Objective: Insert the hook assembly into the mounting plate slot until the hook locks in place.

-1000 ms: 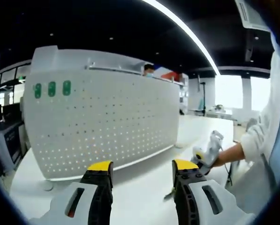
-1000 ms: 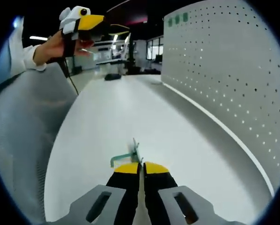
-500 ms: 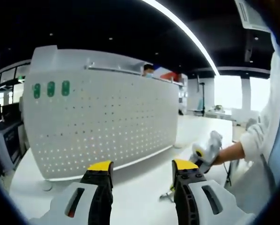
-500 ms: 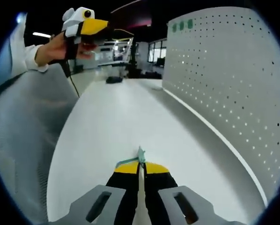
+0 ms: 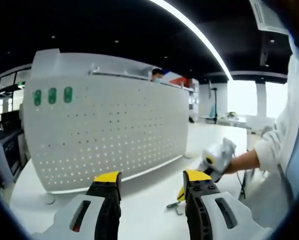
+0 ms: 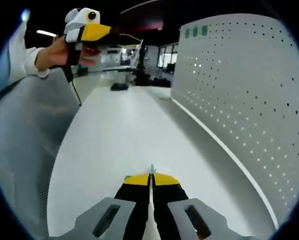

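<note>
Hook (image 6: 151, 169) now deeper between right fingers (image 6: 137, 179)

Right gripper (image 6: 150, 178): jaws closed on the hook (image 6: 151, 169); only a small teal tip protrudes, the rest is hidden. In the left gripper view the hook (image 5: 174, 205) is partly covered by the left gripper (image 5: 152, 180). The pegboard (image 6: 239, 90) is cut off at the right edge.

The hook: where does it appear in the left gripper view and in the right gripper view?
Left gripper view: the hook sits low, right of centre, held by the right gripper above the white table.
Right gripper view: a teal tip of the hook pokes out between the shut jaws, bottom centre.
Shared landmark: the white pegboard.
</note>
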`<state>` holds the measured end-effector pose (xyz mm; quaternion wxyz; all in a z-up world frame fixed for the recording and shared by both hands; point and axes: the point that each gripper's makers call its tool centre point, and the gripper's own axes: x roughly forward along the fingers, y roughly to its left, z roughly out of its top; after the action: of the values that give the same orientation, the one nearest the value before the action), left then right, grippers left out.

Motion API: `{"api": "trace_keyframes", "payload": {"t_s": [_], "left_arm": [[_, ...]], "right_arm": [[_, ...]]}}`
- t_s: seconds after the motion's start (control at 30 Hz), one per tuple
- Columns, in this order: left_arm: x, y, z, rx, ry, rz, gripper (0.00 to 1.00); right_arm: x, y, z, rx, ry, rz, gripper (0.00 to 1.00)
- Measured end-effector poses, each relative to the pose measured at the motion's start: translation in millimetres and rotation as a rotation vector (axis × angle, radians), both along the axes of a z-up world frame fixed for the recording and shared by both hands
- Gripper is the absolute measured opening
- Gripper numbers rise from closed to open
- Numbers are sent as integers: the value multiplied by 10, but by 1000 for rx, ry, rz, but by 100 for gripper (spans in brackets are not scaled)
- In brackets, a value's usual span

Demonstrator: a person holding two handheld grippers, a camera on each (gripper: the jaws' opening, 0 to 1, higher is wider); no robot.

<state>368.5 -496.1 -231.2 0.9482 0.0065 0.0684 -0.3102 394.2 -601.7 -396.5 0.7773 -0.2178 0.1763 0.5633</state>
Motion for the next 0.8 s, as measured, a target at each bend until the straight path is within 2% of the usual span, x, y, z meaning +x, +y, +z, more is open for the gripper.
{"api": "trace_keyframes", "payload": {"t_s": [0.1, 0.27, 0.37, 0.8], "left_arm": [[1, -3, 1, 0, -1, -1, 51], [4, -11, 4, -2, -1, -4, 51], [6, -22, 5, -2, -2, -7, 51], [-7, -35, -15, 3, 6, -9, 51]], "right_arm": [[-5, -30, 0, 26, 36, -29, 5], [-55, -95, -12, 46, 53, -48, 11], [-38, -151, -141, 14, 58, -61, 10], [25, -40, -267, 20, 73, -62, 5]]}}
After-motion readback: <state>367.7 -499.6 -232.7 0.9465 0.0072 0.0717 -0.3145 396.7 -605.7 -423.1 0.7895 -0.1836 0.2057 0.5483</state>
